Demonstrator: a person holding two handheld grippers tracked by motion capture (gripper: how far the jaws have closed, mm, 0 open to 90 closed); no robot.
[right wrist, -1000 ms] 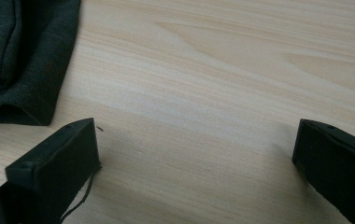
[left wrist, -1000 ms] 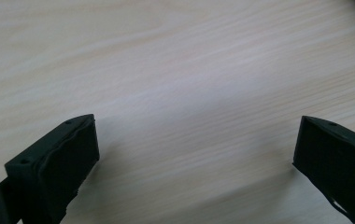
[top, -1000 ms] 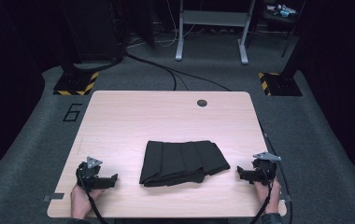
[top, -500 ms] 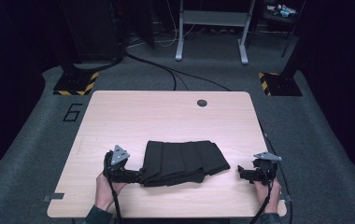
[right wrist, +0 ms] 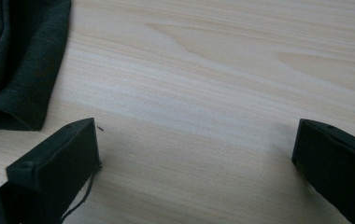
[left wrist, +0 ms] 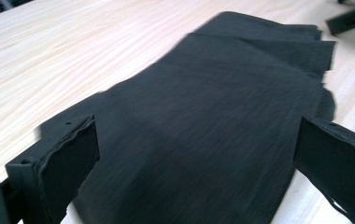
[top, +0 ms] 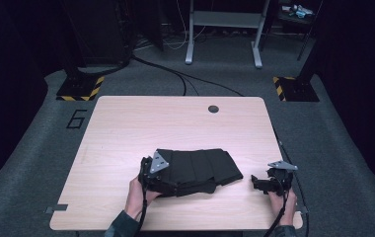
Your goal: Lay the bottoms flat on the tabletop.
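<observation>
Black folded cloth [top: 195,170] lies on the light wood bench [top: 126,128], lower centre of the high view, long side running left to right, stacked layers stepping at its right end. Left gripper [top: 151,173] sits at the cloth's left end, lower centre-left of the frame, grey three-cornered plate on top, person's left hand [top: 137,195] behind it coming in from the bottom edge. In the left gripper view the jaws are spread wide, one at each lower corner, with the cloth [left wrist: 203,126] lying between them and stretching away to the upper right; nothing pinched. Can't tell if the jaws touch the fabric. Far right of the cloth, apart from it, right gripper [top: 259,183] rests low over the bench near the lower right, right hand [top: 284,202] behind it. Right gripper view: jaws released, wide apart, bare wood between them, cloth edge [right wrist: 21,60] at upper left of that frame. Dark round hole [top: 213,108] near the bench's far edge. Floor marking "6" [top: 76,119] left of the bench.
</observation>
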